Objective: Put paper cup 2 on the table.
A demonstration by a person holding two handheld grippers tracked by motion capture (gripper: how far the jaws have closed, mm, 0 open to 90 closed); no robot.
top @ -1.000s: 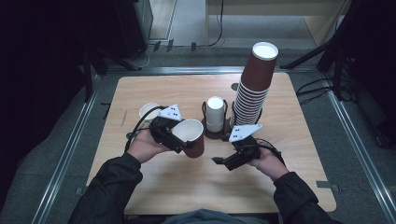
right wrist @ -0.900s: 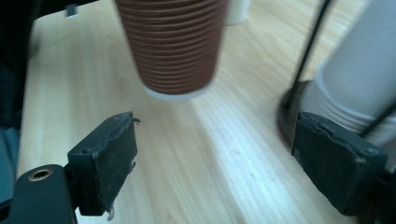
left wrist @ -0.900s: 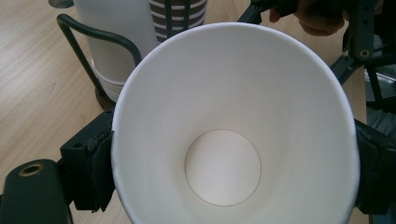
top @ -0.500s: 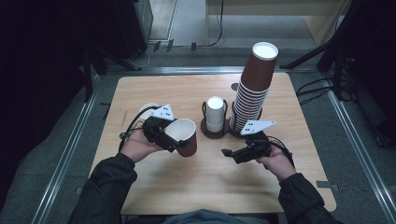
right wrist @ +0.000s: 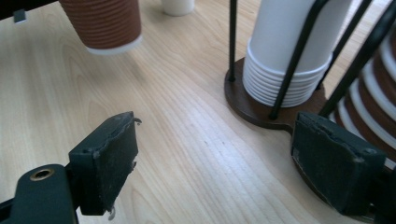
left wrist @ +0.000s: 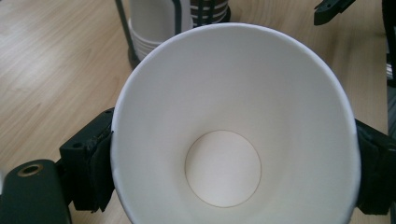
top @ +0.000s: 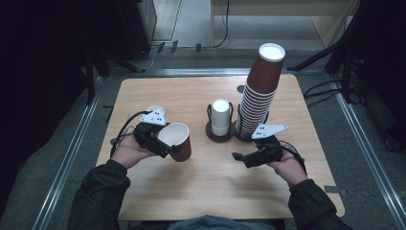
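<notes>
Gripping one brown paper cup (top: 176, 142) by its sides, left gripper (top: 163, 143): jaws pressed on opposite walls just under the rim, mouth turned toward the person, cup held off the table (top: 191, 191) and clear of the rack. Right gripper (top: 246, 157): jaws spread, nothing between them, near the holder (right wrist: 261, 109), probably ready to take another. Tall brown stack (top: 258, 91) and short white stack (top: 220, 117): inverted in the holder, kept upright by its wires.

Both forearms reaching in, left gripper (top: 168, 145) tilted sideways with jaws clamped, right gripper (top: 238, 156) low, jaws spread apart
</notes>
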